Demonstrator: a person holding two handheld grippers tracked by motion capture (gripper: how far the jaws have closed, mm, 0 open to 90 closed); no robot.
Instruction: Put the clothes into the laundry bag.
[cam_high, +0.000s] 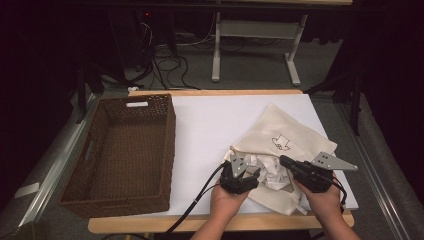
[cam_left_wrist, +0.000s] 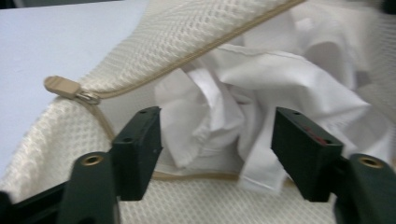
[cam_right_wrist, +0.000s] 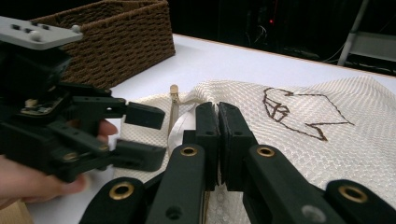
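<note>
The room is dark beyond the table (cam_high: 210, 112), whose white top sits on a light wooden board with its edge showing at the near and far sides. Grey floor (cam_high: 250, 70) lies past the far edge, lit in a patch — black cables (cam_high: 170, 62) sprawl across it at the left. A white metal frame (cam_high: 257, 30) stands on two feet farther back. A small red light (cam_high: 146, 14) glows far left.
</note>
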